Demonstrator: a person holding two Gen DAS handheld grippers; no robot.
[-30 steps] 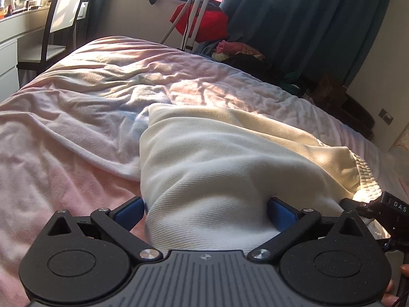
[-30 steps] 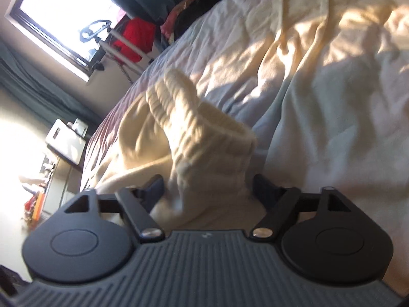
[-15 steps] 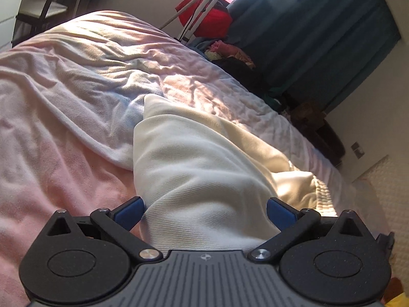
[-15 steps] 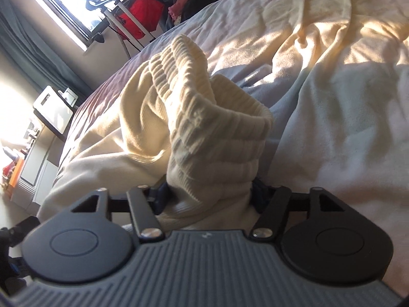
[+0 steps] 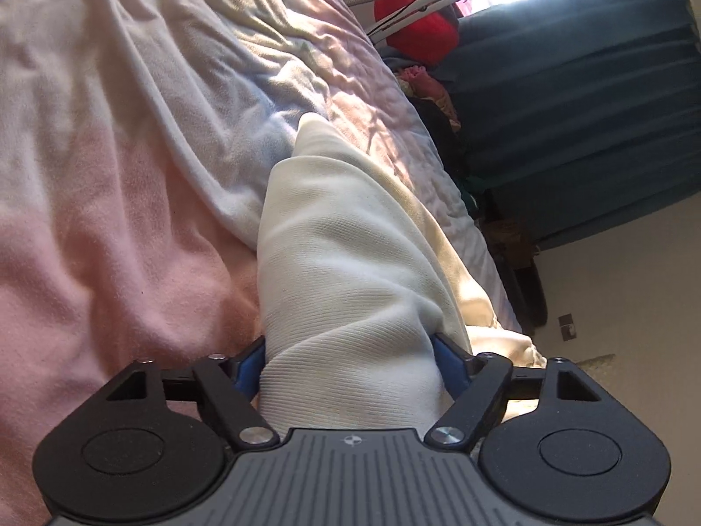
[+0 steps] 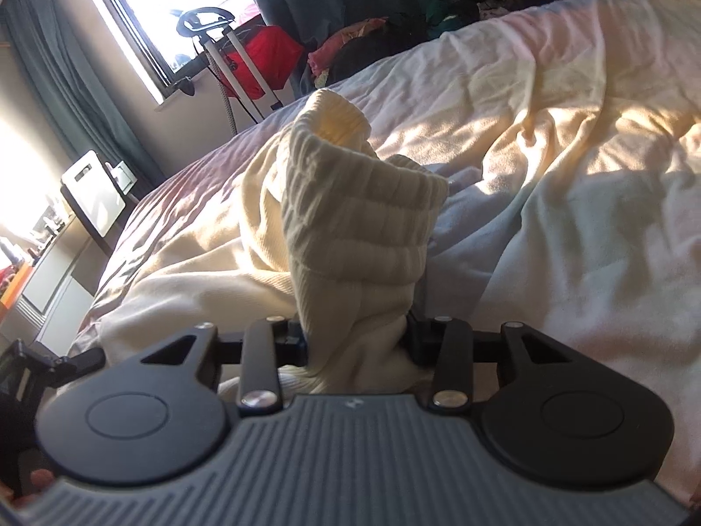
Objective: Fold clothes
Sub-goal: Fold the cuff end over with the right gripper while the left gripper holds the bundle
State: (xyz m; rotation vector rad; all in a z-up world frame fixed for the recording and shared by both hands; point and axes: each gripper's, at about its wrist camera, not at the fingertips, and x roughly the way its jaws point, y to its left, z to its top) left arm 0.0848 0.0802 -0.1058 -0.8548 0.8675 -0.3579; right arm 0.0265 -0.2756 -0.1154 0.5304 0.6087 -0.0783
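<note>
A cream knitted garment (image 5: 341, 263) lies on the bed, stretched away from my left gripper (image 5: 350, 364), whose blue-padded jaws are shut on a bunched fold of its plain body. In the right wrist view the same garment (image 6: 184, 280) spreads to the left, and my right gripper (image 6: 357, 337) is shut on its ribbed hem (image 6: 363, 219), which stands up in a thick roll above the jaws. The fingertips of both grippers are hidden in the cloth.
The bed is covered by a rumpled pale pink and white blanket (image 5: 109, 219), also seen in the right wrist view (image 6: 569, 201). Beyond the bed are a red bag (image 6: 258, 61), a clothes pile (image 6: 350, 48), teal curtains (image 5: 569, 109), a window and a white desk with chair (image 6: 92, 201).
Both grippers have closed from open onto the garment. The left view has tilted and moved closer to the bed; the right gripper has lifted the ribbed hem more upright.
</note>
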